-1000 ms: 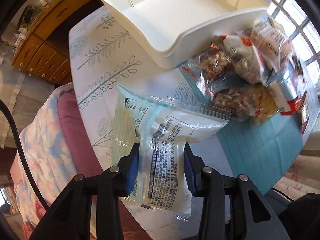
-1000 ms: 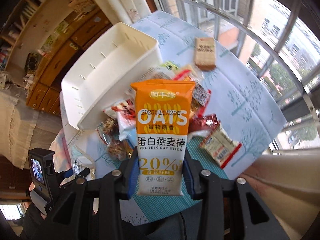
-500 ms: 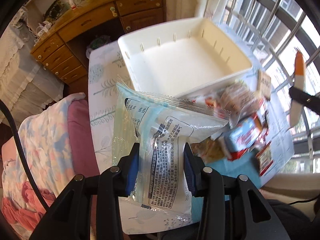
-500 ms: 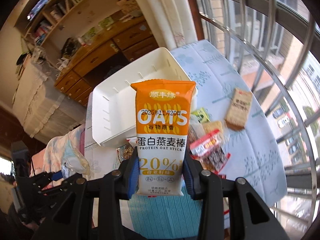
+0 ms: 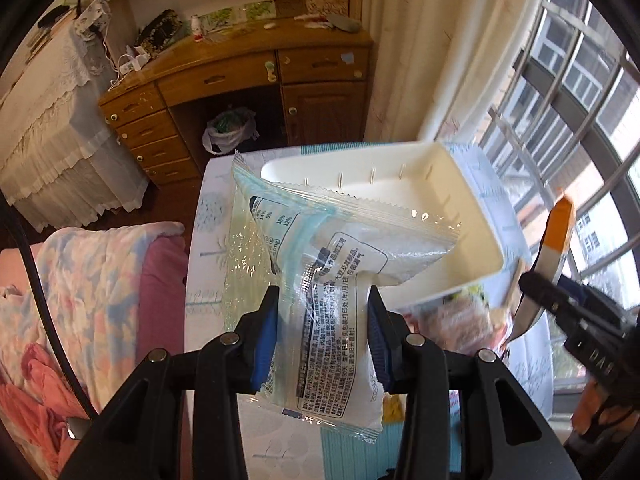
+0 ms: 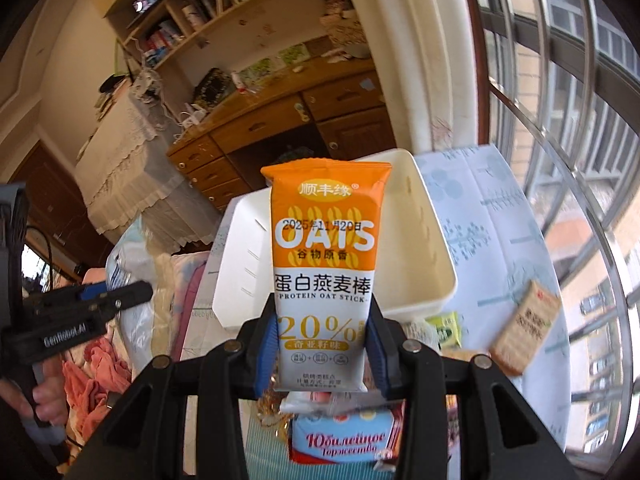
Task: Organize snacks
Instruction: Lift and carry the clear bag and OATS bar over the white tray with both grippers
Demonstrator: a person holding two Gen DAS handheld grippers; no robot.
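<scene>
White plastic bin (image 5: 472,216) on table, now nearer and below both raised grippers. Left gripper (image 5: 322,340) clamps clear snack packet (image 5: 320,264); right gripper (image 6: 322,350) clamps orange oat stick (image 6: 324,256). Drop-off likely next.

Crinkly see-through plastic snack pouch with pale blue print (image 5: 320,280) between the fingers looks glossy. Beyond the fingertips, the white rectangular plastic bin (image 5: 472,216) is smooth and matt. The orange-and-white oat stick wrapper (image 6: 324,280) is smooth film with a slight sheen.
</scene>
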